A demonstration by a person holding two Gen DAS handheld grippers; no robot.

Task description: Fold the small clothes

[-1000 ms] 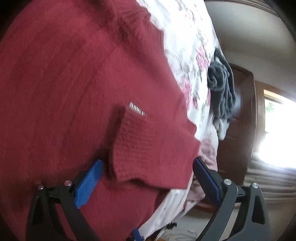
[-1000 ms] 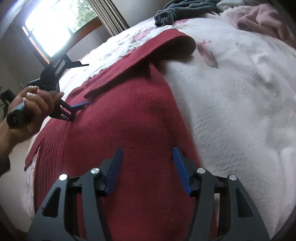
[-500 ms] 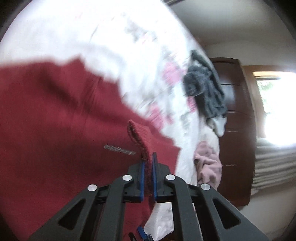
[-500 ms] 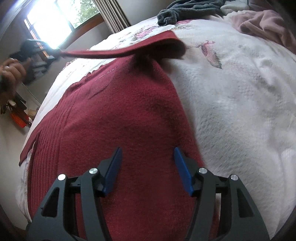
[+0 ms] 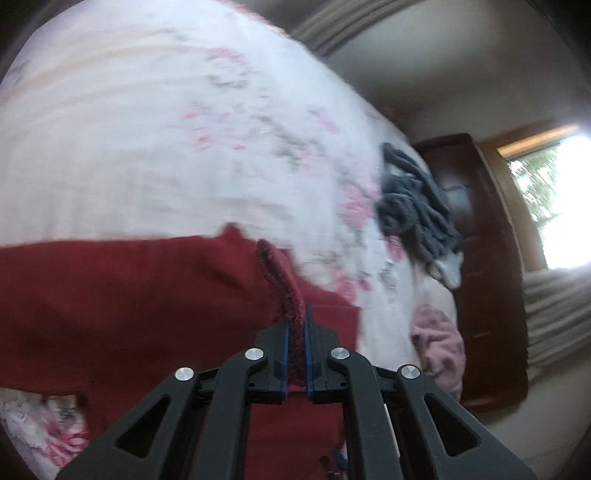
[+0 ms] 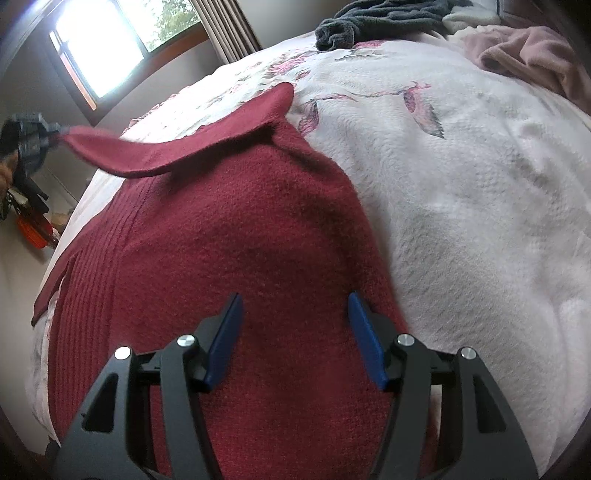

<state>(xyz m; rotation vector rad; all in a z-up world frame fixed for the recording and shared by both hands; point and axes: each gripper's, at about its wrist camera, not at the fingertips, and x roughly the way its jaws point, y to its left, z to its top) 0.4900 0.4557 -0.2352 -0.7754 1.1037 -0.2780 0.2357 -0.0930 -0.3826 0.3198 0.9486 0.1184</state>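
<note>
left tool: the left tool (image 5: 294, 343) is now pinching the sleeve cuff (image 5: 291, 306) of the dark red knitted sweater (image 6: 236, 251). a second back its blue pads were spread wide around that cuff, so the grab just happened.

sleeve: it's lifting off the sweater body and stretching out toward the window side, no longer lying flat.

right tool: the right tool (image 6: 295, 339) is hovering spread open over the sweater's lower body, basically unchanged, gripping nothing.

sweater spot: lying on the white floral bedspread (image 6: 480, 184), well apart from the grey garment pile (image 6: 388, 18).

meaning: looks like the sleeve fold is starting; i'd guess it's getting carried across the body next.
</note>
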